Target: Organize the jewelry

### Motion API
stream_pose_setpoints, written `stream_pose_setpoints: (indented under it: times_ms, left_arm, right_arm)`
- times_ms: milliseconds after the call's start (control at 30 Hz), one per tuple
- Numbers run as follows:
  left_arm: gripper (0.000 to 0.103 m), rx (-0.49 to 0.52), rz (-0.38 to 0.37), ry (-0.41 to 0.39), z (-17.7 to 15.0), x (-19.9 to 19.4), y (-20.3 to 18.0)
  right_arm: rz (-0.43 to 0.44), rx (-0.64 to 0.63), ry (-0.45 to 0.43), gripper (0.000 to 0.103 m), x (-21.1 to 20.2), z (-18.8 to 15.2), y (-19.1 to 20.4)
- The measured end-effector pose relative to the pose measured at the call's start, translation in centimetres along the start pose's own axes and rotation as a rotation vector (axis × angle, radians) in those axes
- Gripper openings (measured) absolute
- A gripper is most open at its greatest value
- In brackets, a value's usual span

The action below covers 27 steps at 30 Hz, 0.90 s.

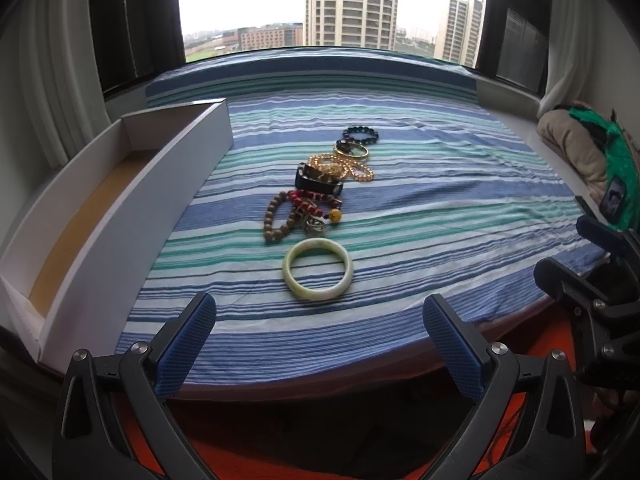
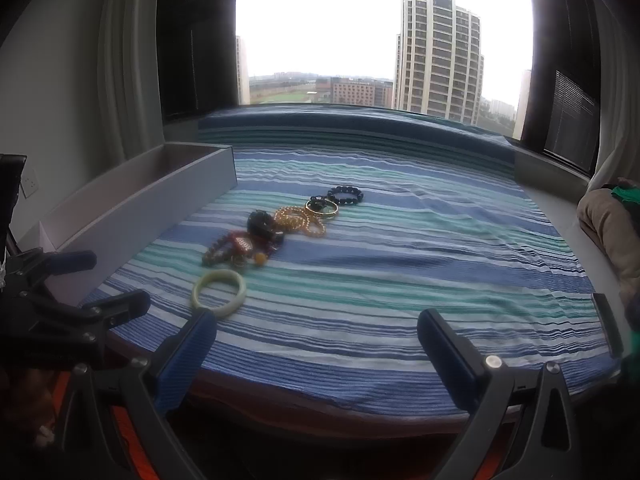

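Lying nearest 2 spread, empty grippers (left gripper (image 1: 318,344), right gripper (image 2: 316,346)), jade bangle (image 1: 317,268): rigid, smooth, likely slippery and breakable; pinch across rim, toward white box (image 1: 132,216).

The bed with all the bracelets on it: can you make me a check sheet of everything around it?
Surface: striped bedspread, blue, green and white, a bit wrinkled.
Job's things: jade bangle lies nearest; behind it a row of bead bracelets, a gold chain and a dark bead bracelet; white box on the left, nothing seen inside.
Clutter: beige cushion at the right edge.
Grippers: left gripper and right gripper, jaws wide apart, holding nothing.
Cables: nothing seen.
Surroundings: window showing tower blocks, curtains.
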State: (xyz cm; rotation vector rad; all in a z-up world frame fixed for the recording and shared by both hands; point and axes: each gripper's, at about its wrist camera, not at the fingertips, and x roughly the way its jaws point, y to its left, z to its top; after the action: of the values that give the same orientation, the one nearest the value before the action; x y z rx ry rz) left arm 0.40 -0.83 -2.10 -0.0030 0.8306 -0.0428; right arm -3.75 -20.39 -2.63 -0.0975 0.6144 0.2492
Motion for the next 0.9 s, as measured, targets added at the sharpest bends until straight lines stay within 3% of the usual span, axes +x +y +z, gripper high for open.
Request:
stream_pose_setpoints:
  times_ms: [900]
  left_arm:
    - [0.103,0.003,0.001,0.012,-0.53,0.42,-0.17]
  right_arm:
    - [0.001,-0.003,0.004,0.102,-0.04,-0.24,0.18]
